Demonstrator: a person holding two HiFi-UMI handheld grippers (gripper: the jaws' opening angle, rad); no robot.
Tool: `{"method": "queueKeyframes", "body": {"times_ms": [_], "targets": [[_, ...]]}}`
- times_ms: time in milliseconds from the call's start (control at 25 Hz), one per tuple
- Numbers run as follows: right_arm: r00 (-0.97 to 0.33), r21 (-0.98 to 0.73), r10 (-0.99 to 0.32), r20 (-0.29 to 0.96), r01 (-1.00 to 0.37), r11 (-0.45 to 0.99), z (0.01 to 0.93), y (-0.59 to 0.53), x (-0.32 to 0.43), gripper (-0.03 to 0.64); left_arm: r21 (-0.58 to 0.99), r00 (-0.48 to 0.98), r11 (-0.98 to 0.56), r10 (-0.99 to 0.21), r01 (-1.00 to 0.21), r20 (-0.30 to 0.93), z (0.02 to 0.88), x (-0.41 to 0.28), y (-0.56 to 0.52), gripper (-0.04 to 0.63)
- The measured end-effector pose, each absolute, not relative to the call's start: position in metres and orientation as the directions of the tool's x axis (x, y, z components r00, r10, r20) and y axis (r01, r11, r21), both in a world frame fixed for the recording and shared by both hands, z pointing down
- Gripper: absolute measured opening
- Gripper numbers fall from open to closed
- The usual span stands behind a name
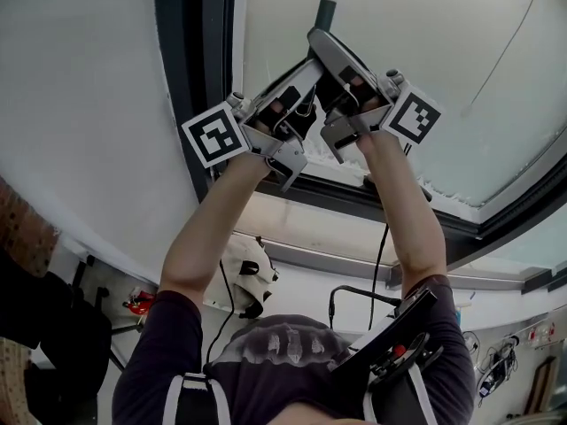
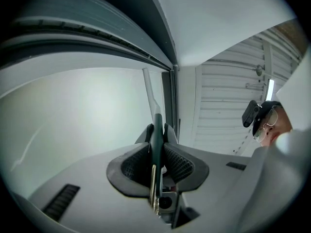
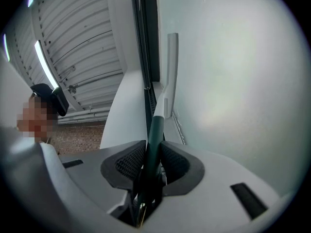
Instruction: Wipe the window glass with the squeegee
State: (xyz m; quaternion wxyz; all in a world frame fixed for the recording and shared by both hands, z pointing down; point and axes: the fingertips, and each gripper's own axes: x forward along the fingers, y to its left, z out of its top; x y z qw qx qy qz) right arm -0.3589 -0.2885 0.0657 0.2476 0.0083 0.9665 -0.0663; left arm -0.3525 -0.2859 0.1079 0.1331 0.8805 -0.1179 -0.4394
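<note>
I hold both grippers up against the window glass [image 1: 416, 42], close together. The squeegee's dark green handle [image 2: 156, 144] runs between the left gripper's [image 2: 157, 132] jaws, which are shut on it. Its white neck [image 2: 149, 93] rises beyond them along the glass [image 2: 73, 110]. The right gripper [image 3: 154, 149] is also shut on the green handle [image 3: 154, 127], and the white squeegee head [image 3: 171, 67] lies against the pane [image 3: 233, 72]. In the head view the left gripper [image 1: 306, 73] sits just below the right gripper [image 1: 321, 42], with the handle [image 1: 326, 11] sticking up past them.
A dark window frame [image 1: 190, 78] runs down just left of the grippers, with a white wall [image 1: 80, 104] beyond it. A pale sill [image 1: 292, 228] lies under the pane. Cables and gear [image 1: 390, 343] hang at the person's chest. A ribbed white surface [image 2: 223, 106] shows behind.
</note>
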Motion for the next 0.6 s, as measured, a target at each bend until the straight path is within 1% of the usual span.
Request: {"method": "queueKeyframes", "body": {"times_ms": [120, 440, 600], "targets": [[-0.873, -0.143, -0.009, -0.488, 0.070, 0.987, 0.068, -0.291, -0.359, 0.098, 0.344, 0.592, -0.932, -0.341, -0.113, -0.730, 0.110, -0.353, -0.287, 0.098], [-0.874, -0.163, -0.002, -0.485, 0.088, 0.983, 0.070, -0.293, -0.360, 0.098, 0.363, 0.581, -0.927, -0.348, -0.095, -0.736, 0.111, -0.353, -0.289, 0.098], [-0.879, -0.192, -0.008, -0.476, 0.095, 0.977, 0.078, -0.302, -0.361, 0.098, 0.397, 0.560, -0.912, -0.385, -0.107, -0.733, 0.118, -0.355, -0.296, 0.100]]}}
